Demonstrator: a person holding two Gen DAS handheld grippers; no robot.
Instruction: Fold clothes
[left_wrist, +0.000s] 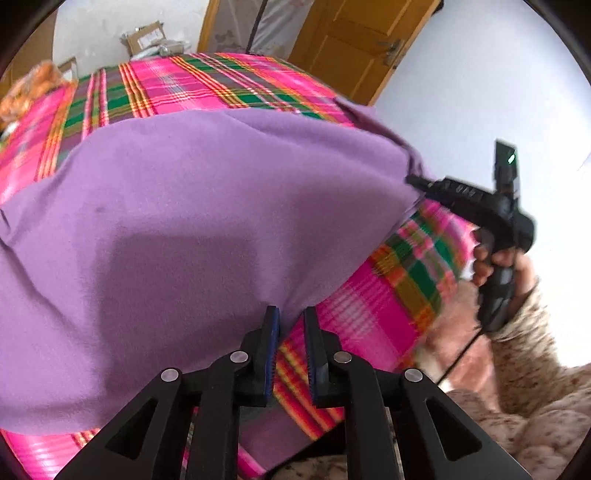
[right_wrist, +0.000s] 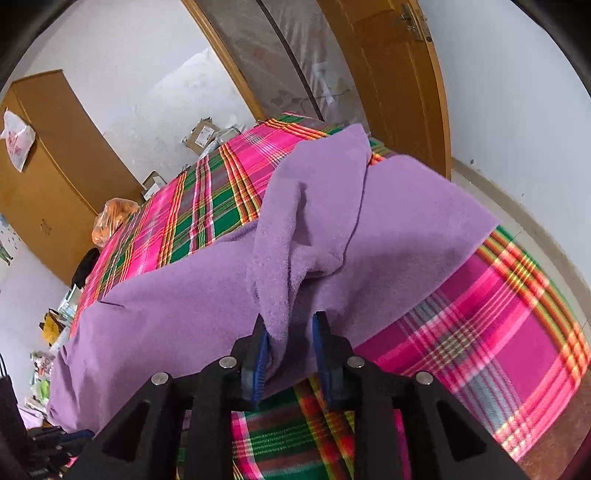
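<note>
left gripper (left_wrist: 291, 317) jaws parted at the purple cloth (left_wrist: 207, 221) edge on the plaid bed (left_wrist: 221, 85), right gripper (right_wrist: 290, 325) jaws parted around a fold.

L gripper (left_wrist: 291, 349) jaws apart; R gripper (right_wrist: 290, 354) jaws apart, both low.

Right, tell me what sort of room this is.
Probably a bedroom: a bed under a plaid sheet, a wooden wardrobe, a door. A purple garment lies on the sheet.
</note>
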